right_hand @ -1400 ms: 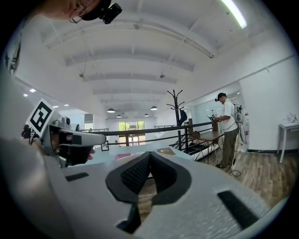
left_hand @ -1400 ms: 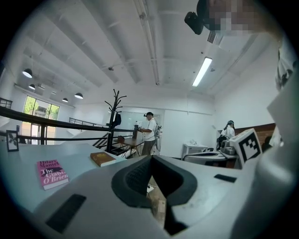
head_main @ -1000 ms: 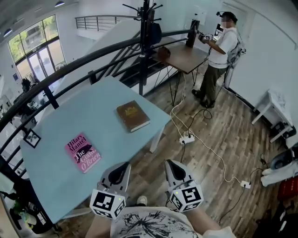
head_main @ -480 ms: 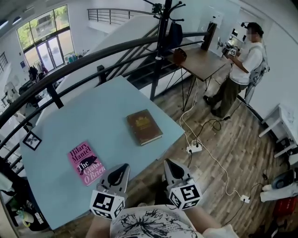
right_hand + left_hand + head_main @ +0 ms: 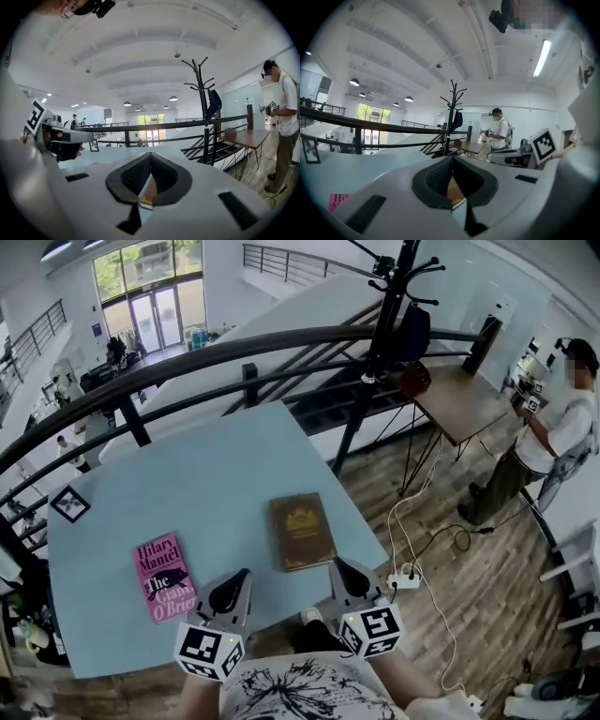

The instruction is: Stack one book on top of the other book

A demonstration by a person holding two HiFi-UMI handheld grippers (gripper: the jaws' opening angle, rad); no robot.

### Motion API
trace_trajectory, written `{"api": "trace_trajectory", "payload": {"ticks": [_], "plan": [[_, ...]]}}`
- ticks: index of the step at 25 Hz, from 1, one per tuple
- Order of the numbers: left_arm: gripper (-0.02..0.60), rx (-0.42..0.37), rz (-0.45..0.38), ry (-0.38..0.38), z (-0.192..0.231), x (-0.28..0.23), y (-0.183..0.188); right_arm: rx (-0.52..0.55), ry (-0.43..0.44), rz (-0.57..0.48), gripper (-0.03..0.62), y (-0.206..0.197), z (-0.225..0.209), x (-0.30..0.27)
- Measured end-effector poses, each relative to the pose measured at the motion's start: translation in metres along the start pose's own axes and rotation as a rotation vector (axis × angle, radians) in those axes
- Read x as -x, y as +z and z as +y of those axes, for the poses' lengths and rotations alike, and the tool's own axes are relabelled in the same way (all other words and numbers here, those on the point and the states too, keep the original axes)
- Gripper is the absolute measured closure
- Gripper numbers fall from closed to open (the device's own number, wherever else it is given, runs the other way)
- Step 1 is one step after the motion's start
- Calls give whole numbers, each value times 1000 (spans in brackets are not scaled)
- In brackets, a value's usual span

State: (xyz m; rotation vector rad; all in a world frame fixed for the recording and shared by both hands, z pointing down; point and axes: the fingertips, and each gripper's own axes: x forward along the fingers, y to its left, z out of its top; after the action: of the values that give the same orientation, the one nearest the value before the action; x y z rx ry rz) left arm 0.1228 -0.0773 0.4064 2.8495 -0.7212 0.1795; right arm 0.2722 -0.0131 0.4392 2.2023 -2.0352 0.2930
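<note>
1. Looking down, we saw a small black-framed picture point(image 5: 70, 503) at the left edge of the pale blue rectangular table point(image 5: 206, 474).
2. A pink paperback book point(image 5: 165, 577) lay flat, cover up, near the table's front edge.
3. Our left gripper point(image 5: 240, 574) was held just right of that book, over the front edge. Its jaws were pressed together with nothing between them.
4. A brown hardcover book point(image 5: 302, 532) with a gold emblem lay flat near the right front corner, well apart from the pink one.
5. Our right gripper point(image 5: 339, 562) pointed at the brown book's near right corner. Its jaws were likewise closed and empty.
6. Farther right, a white power strip point(image 5: 405, 580) lay on the wooden floor, and a person point(image 5: 553, 442) stood beside a brown wooden desk point(image 5: 464, 404).
</note>
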Motion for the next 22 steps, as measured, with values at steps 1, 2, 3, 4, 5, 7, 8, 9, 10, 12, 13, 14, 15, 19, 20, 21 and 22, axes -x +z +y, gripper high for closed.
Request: {"api": "trace_trajectory", "payload": {"ticks": [1, 2, 3, 4, 5, 7, 8, 9, 10, 12, 13, 14, 15, 19, 20, 21, 22], "plan": [[571, 5, -1, 26, 0, -11, 3, 1, 22, 9, 600, 1, -12, -10], [571, 8, -3, 52, 0, -21, 4, 4, 46, 18, 600, 3, -22, -20], [571, 9, -8, 76, 2, -31, 3, 10, 70, 26, 600, 4, -32, -30], [571, 10, -14, 100, 3, -41, 3, 14, 93, 33, 600, 7, -43, -40], [571, 15, -17, 126, 4, -51, 5, 14, 116, 39, 600, 9, -53, -50], [571, 30, -16, 181, 3, -69, 9, 2, 164, 54, 600, 10, -70, -68], [571, 35, -17, 204, 3, -76, 7, -1, 192, 64, 600, 9, -76, -76], [571, 41, -16, 226, 2, -82, 3, 1, 220, 76, 600, 7, -81, -83], [571, 48, -13, 249, 1, -87, -1, 7, 248, 92, 600, 3, -84, -90], [571, 67, -3, 295, 0, -95, -4, 24, 298, 128, 600, -5, -90, -102], [571, 76, 2, 314, 0, -99, -4, 31, 320, 147, 600, -10, -92, -107], [571, 82, 3, 327, 0, -102, -6, 38, 342, 167, 600, -14, -93, -113], [571, 83, 1, 335, 1, -106, -11, 43, 362, 188, 600, -18, -94, -117], [572, 88, 0, 372, 7, -115, -19, 43, 401, 259, 600, -37, -98, -136], [572, 86, 4, 383, 8, -118, -20, 42, 401, 282, 599, -43, -101, -140], [571, 82, 8, 389, 10, -120, -23, 37, 403, 311, 599, -51, -103, -144], [571, 80, 12, 394, 10, -123, -27, 25, 409, 344, 599, -60, -105, -147]]}}
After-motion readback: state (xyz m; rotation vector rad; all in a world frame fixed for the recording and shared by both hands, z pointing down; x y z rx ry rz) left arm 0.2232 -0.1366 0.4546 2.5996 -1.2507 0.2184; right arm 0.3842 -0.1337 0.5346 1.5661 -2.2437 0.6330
